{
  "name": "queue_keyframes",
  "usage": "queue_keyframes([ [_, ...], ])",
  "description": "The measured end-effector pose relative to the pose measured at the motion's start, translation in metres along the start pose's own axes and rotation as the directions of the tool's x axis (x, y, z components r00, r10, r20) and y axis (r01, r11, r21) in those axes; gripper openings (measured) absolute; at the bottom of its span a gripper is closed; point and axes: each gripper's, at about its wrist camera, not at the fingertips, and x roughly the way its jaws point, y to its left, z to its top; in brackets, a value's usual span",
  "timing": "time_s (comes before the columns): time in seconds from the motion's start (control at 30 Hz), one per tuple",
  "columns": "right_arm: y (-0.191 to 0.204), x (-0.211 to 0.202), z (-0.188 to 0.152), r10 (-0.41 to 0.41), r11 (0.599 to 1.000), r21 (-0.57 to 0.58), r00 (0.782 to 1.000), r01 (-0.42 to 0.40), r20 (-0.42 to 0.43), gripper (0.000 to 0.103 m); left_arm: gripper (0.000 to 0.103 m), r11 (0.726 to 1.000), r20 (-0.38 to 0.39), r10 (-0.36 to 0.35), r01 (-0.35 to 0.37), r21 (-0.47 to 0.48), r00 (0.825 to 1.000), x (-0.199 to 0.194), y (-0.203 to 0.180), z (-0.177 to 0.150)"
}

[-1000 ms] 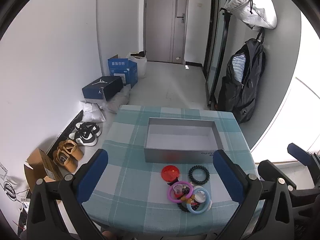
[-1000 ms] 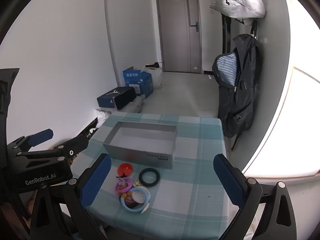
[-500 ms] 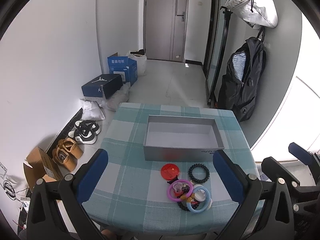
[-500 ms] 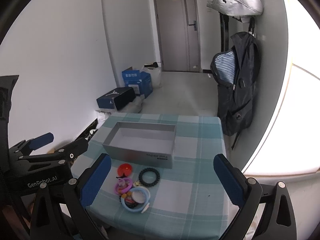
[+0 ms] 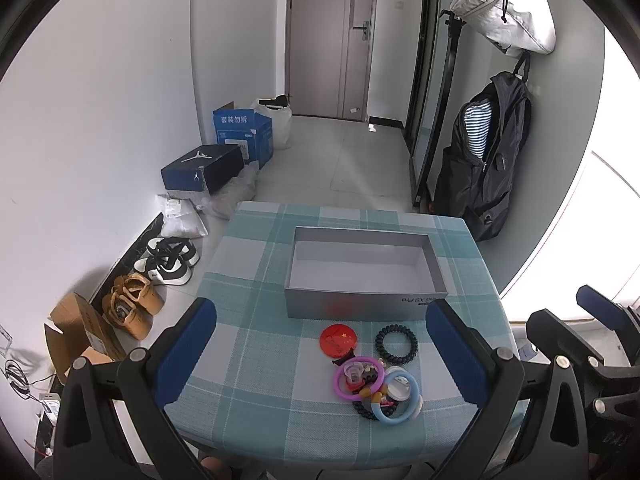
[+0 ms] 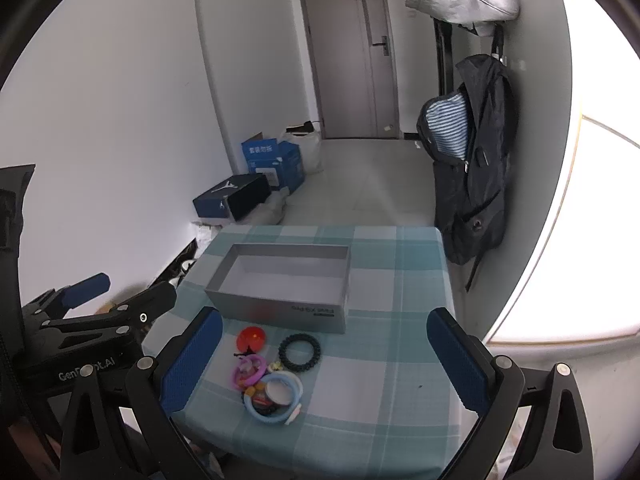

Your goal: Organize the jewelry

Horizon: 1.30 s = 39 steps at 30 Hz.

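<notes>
A small heap of jewelry lies on the checked tablecloth near the front edge: a red disc [image 5: 339, 340], a black coiled ring [image 5: 396, 343], a purple ring [image 5: 357, 376] and a light blue ring [image 5: 398, 397]. Behind it stands an open grey box [image 5: 362, 307], nothing inside. My left gripper [image 5: 320, 354] is open above the front of the table, its blue pads wide apart. My right gripper [image 6: 326, 360] is open too, held above the heap's right side. The same heap shows in the right wrist view, with the red disc [image 6: 251, 338] and black ring [image 6: 300, 352].
The table [image 5: 248, 380] is small, its edges close on all sides. Shoes [image 5: 168, 258] and cardboard boxes [image 5: 202, 168] sit on the floor at the left. A dark backpack [image 5: 484, 168] hangs on the right wall. A door [image 5: 330, 36] stands closed at the back.
Both grippers have risen slightly and drawn back a little from the table. The jewelry and the box have not moved.
</notes>
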Motion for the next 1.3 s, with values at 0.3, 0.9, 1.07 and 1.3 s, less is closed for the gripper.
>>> queue_keyframes([
  [0.3, -0.002, -0.001, 0.000, -0.003, 1.000, -0.001, 1.000, 0.003, 0.000, 0.102, 0.102, 1.000, -0.014, -0.007, 0.007, -0.006, 1.000, 0.002, 0.001, -0.001],
  [0.9, -0.006, 0.004, 0.001, -0.046, 0.999, 0.008, 0.999, 0.046, -0.018, 0.102, 0.102, 0.994, -0.106, -0.103, 0.098, -0.057, 0.989, 0.017, 0.009, -0.005],
  [1.07, -0.013, 0.009, -0.001, -0.072, 0.997, 0.022, 0.996, 0.073, -0.045, 0.102, 0.102, 0.991, -0.178, -0.125, 0.116, -0.064, 0.976, 0.032, 0.011, -0.015],
  [1.3, -0.016, 0.015, -0.004, -0.093, 0.996, 0.003, 0.993, 0.093, -0.066, 0.102, 0.102, 0.980, -0.332, -0.197, 0.184, -0.071, 0.923, 0.059, 0.012, -0.036],
])
